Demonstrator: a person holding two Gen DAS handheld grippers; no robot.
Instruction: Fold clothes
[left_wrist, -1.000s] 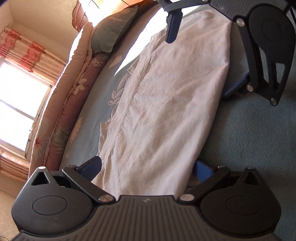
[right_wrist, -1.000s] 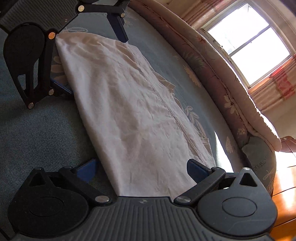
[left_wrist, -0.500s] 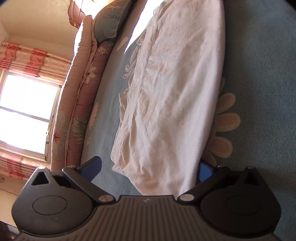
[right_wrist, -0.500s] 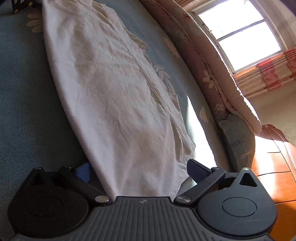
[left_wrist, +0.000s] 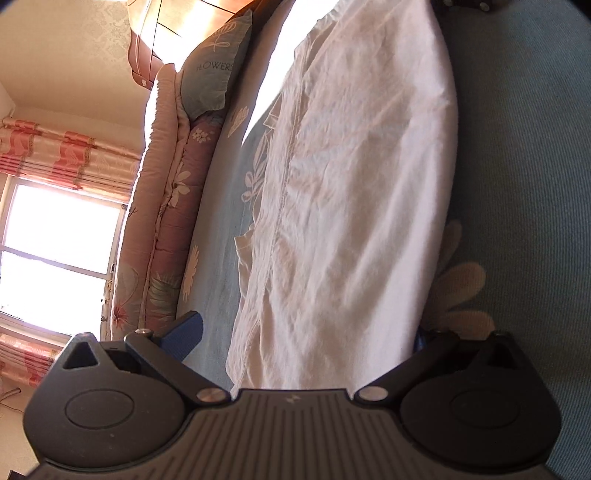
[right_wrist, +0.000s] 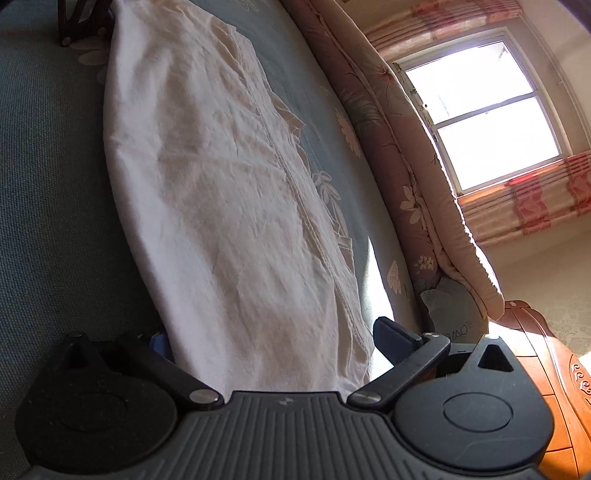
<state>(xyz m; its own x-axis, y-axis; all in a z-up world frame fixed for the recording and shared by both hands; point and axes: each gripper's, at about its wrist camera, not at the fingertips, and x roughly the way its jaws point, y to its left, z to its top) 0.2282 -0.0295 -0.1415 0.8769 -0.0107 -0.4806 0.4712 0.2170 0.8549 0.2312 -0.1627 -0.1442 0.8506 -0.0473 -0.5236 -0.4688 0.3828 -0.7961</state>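
A pale pink garment lies folded in a long strip on the blue flowered bed sheet; it also shows in the right wrist view. My left gripper is open, its jaws standing on either side of one end of the strip. My right gripper is open, its jaws standing on either side of the other end. One blue finger of each gripper is mostly hidden behind the cloth. A bit of the left gripper shows at the far end in the right wrist view.
A rolled pink floral quilt lies along the far side of the bed, with a teal pillow and a wooden headboard at one end. A bright window with pink curtains is behind.
Both grippers have drawn apart along the garment, which now lies flat and longer on the sheet. Each other's gripper has almost left the views.
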